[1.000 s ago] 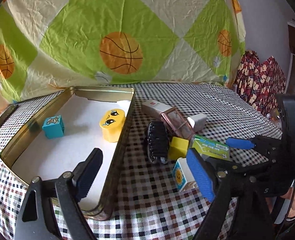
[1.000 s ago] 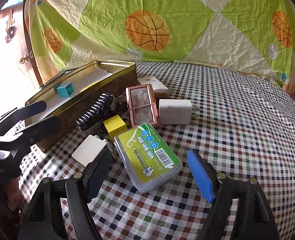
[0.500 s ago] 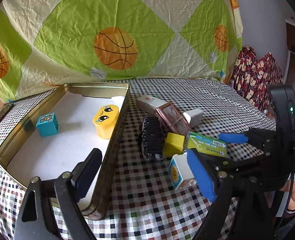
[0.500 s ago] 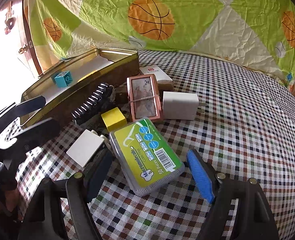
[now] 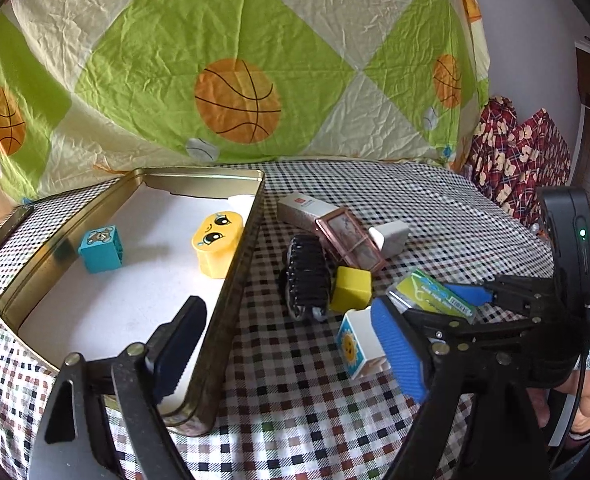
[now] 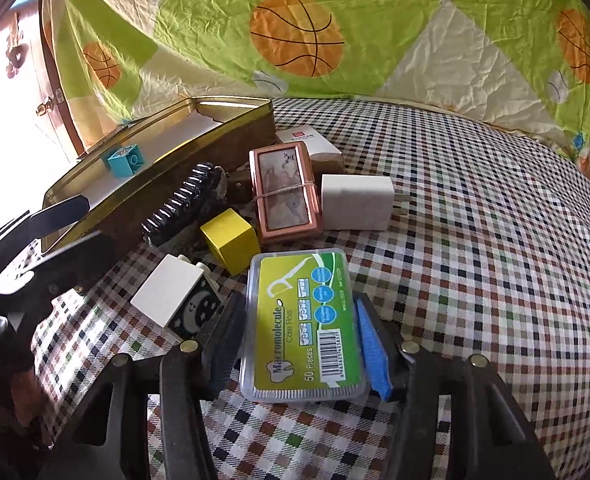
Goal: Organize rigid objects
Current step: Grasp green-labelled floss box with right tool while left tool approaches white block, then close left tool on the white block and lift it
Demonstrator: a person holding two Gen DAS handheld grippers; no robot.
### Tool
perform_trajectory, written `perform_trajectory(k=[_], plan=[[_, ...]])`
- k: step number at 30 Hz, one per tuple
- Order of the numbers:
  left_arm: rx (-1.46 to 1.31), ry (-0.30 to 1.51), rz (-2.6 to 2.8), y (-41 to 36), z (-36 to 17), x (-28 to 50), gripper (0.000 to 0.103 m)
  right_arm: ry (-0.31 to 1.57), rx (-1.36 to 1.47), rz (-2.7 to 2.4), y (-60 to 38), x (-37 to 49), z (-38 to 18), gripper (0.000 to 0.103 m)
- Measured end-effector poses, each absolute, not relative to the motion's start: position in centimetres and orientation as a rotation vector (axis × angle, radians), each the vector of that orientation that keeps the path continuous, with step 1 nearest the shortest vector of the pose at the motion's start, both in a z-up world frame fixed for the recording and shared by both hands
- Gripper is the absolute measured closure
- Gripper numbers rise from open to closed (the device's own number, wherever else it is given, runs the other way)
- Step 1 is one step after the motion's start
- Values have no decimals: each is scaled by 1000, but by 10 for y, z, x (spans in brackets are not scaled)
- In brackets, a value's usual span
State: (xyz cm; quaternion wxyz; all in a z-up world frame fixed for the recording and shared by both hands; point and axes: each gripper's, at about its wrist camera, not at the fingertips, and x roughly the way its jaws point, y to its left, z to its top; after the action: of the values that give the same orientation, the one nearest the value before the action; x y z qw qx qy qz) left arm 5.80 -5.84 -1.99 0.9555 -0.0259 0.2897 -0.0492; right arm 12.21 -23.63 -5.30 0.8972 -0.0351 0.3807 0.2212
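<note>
A checked tablecloth (image 6: 475,240) is covering the table and spreading out under everything, its small squares running dark, brown, green and white. Behind it a crumpled sheet (image 5: 255,60) is hanging as a backdrop, showing green and cream diamonds with orange basketballs. Off to the right of the left wrist view a red plaid fabric (image 5: 523,160) with pale bear shapes is lying bunched against a white wall (image 5: 531,32). In the right wrist view bright daylight is pouring in at the left beside a brown wooden door (image 6: 51,80).

Checked tablecloth (image 6: 475,240), green-yellow floss box (image 6: 303,316) (blue-padded tongs (image 6: 295,344)), gold tin (image 5: 231,292).
</note>
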Motion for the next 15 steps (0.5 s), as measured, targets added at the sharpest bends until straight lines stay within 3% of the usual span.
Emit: perform_trajectory(k=[5,9,15], plan=[[-31,573,-103,-68,-17,51,17,753,-17,411,-249,117,-50,47],[-7,611,-151,-86,-22,53,26,742,-21,394,-248,115,-50,47],[43,662,-178,-105,-30,61,27,740,7,378,-255,116,-51,47]])
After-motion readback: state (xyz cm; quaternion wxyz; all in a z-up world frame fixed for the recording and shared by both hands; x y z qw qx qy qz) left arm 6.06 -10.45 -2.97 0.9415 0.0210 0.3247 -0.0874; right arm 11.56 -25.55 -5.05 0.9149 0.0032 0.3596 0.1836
